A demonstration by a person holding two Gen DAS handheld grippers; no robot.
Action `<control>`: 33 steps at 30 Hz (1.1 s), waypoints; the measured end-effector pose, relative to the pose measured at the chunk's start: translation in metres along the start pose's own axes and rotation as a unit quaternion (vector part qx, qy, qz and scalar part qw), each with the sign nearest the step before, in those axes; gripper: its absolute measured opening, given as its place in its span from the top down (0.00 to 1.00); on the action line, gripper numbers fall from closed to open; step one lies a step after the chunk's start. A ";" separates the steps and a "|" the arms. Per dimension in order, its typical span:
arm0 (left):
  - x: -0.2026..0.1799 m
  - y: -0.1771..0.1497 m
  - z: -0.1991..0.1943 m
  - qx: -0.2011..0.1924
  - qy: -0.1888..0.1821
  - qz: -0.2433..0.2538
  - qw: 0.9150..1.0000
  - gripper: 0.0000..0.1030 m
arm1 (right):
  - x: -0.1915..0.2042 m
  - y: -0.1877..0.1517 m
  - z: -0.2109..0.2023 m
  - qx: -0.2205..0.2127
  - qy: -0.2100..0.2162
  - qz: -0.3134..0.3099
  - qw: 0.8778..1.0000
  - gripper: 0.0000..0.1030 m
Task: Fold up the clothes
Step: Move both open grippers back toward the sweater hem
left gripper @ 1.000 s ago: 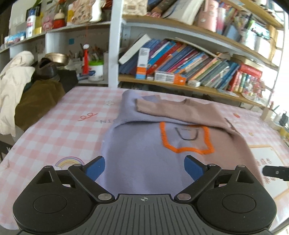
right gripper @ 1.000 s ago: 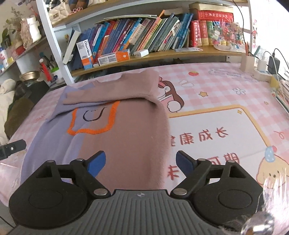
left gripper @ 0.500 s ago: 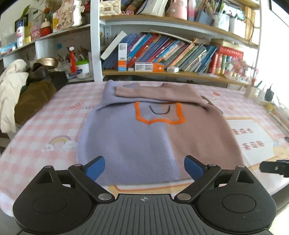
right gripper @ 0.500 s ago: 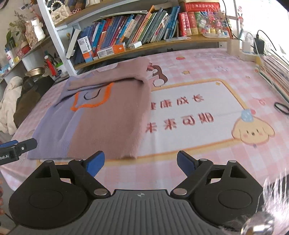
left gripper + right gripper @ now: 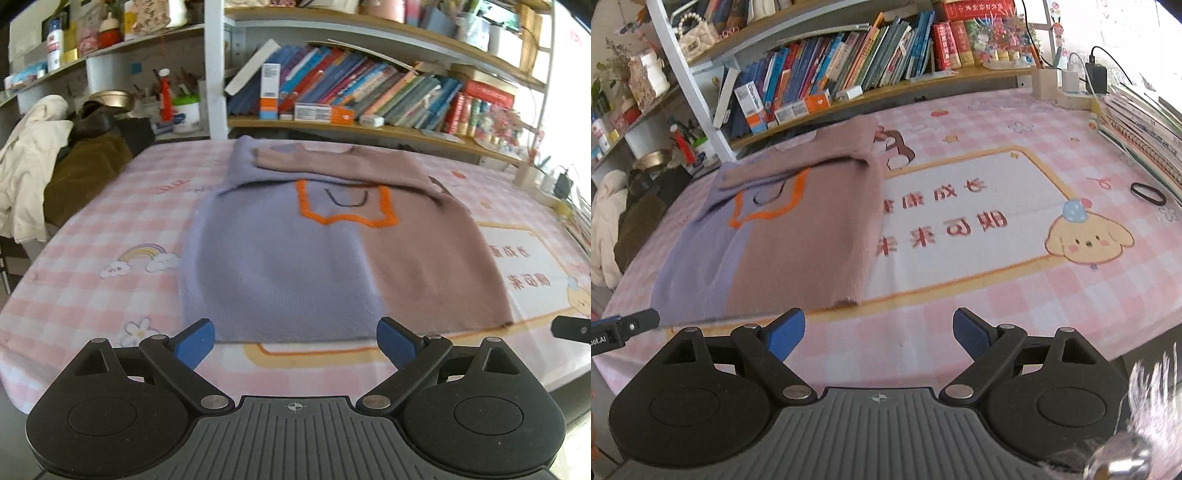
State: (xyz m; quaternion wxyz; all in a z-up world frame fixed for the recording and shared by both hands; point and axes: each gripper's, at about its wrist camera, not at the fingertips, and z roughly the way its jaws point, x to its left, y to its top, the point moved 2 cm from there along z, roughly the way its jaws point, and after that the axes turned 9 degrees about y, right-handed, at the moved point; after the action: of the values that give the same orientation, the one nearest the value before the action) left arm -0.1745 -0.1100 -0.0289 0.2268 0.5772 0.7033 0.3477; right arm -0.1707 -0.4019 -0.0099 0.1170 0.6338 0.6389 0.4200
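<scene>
Your left gripper [image 5: 293,341] and right gripper [image 5: 879,330], both spread and empty, have pulled back off the sweater [image 5: 332,254] (sleeves folded in), now lying flat just beyond them; bottom-hem fold comes next.

Table: a pink-and-white checked cloth [image 5: 110,221] is covering it, printed with a rainbow [image 5: 142,253] and a yellow puppy [image 5: 1087,240].
Far side: wooden shelves [image 5: 369,127] are running across, carrying leaning rows of books [image 5: 362,92].
Far left: a white upright post [image 5: 214,70] is dividing the shelving; cream and brown garments [image 5: 33,162] are lying heaped.
Right: daylight is flooding in, washing out the edge [image 5: 576,74].
</scene>
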 end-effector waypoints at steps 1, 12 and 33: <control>0.004 0.004 0.003 0.003 0.001 -0.003 1.000 0.06 | 0.001 0.003 0.002 -0.005 -0.001 0.002 1.000 0.16; 0.052 0.027 0.037 0.041 0.013 -0.061 0.997 0.08 | -0.002 0.031 0.037 -0.008 -0.006 0.041 0.999 0.16; 0.078 0.038 0.100 0.115 0.044 -0.102 0.987 0.41 | -0.020 0.057 0.074 0.012 -0.016 0.075 0.997 0.42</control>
State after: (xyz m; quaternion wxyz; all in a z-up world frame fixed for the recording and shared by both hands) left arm -0.0958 -0.0080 -0.0599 0.1619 0.5090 0.8028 0.2650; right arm -0.0768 -0.4005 -0.0246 0.0879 0.6881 0.5925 0.4097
